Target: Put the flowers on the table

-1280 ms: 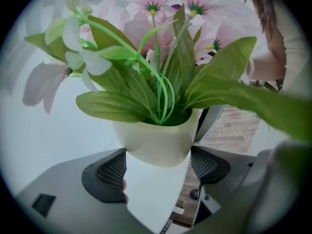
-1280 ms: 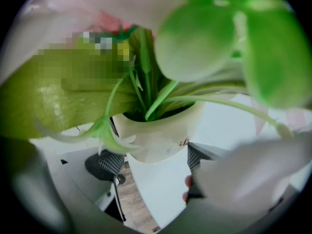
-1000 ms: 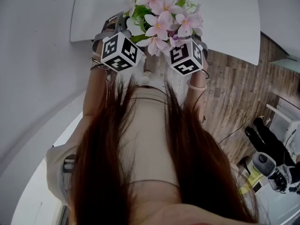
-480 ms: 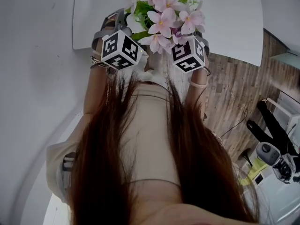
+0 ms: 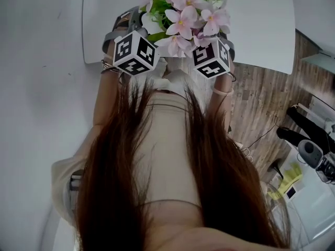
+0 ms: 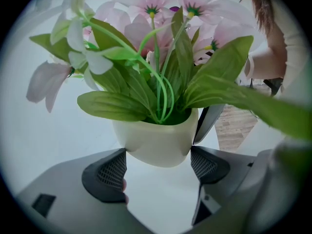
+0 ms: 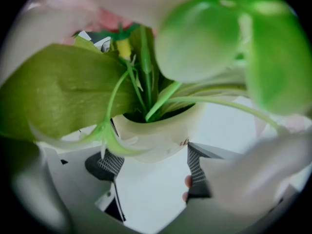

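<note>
Left claw [image 6: 158,167] and right claw [image 7: 152,167] both pinch the upright flower pot [image 6: 156,143] from 8 and 4 o'clock, with the tabletop [image 5: 261,30] right underneath, so straight down I guess.

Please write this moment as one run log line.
left gripper: holds flower pot | right gripper: holds flower pot | table: below

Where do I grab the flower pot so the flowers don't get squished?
Hold the pot low on its rounded wall, from opposite sides, like the left gripper and right gripper. Leaves and flowers spread wide above it, so come in beneath them.
</note>
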`<action>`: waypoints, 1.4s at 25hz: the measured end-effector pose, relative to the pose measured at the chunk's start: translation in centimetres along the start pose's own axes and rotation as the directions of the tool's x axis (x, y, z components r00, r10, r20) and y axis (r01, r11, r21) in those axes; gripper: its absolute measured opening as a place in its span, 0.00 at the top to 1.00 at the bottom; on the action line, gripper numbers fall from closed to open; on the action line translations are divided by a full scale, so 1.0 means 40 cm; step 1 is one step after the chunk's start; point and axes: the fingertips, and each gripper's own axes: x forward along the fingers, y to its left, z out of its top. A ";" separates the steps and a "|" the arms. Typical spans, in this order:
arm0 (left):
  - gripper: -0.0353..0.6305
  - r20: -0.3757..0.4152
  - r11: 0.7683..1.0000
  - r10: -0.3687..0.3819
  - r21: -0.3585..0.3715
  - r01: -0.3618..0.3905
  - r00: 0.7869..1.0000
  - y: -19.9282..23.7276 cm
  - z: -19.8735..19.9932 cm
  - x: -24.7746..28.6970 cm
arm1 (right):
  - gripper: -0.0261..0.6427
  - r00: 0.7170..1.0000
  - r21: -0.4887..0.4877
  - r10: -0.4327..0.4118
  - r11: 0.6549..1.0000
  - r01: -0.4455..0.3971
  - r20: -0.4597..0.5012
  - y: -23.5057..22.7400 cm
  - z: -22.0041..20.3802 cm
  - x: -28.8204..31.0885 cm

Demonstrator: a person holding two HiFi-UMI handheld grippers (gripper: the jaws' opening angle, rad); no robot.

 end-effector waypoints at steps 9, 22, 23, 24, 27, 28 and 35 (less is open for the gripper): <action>0.32 0.009 1.000 -0.022 0.001 0.022 1.000 0.019 -0.004 0.010 | 0.33 1.000 0.012 -0.007 1.000 0.007 -0.023 -0.011 0.007 0.013; 0.32 -0.013 0.999 -0.024 -0.029 0.024 1.000 0.040 0.018 0.049 | 0.33 0.999 0.003 0.030 1.000 -0.030 -0.028 -0.058 -0.010 0.026; 0.32 -0.015 0.999 -0.026 -0.031 0.025 1.000 0.041 0.018 0.059 | 0.33 0.999 0.004 0.033 0.999 -0.033 -0.030 -0.064 -0.017 0.032; 0.32 -0.017 0.999 -0.028 -0.033 0.028 0.999 0.042 0.018 0.070 | 0.33 0.999 0.005 0.036 0.999 -0.036 -0.033 -0.068 -0.024 0.037; 0.32 -0.024 0.998 -0.036 -0.044 0.035 0.999 0.042 0.019 0.089 | 0.33 0.998 0.002 0.045 0.999 -0.045 -0.039 -0.079 -0.038 0.044; 0.32 -0.025 0.998 -0.037 -0.047 0.036 0.999 0.044 0.021 0.094 | 0.33 0.998 0.000 0.048 0.999 -0.048 -0.038 -0.084 -0.040 0.047; 0.32 -0.043 0.997 -0.049 -0.054 0.046 0.998 0.054 0.025 0.161 | 0.33 0.997 0.006 0.062 0.998 -0.062 -0.044 -0.124 -0.083 0.080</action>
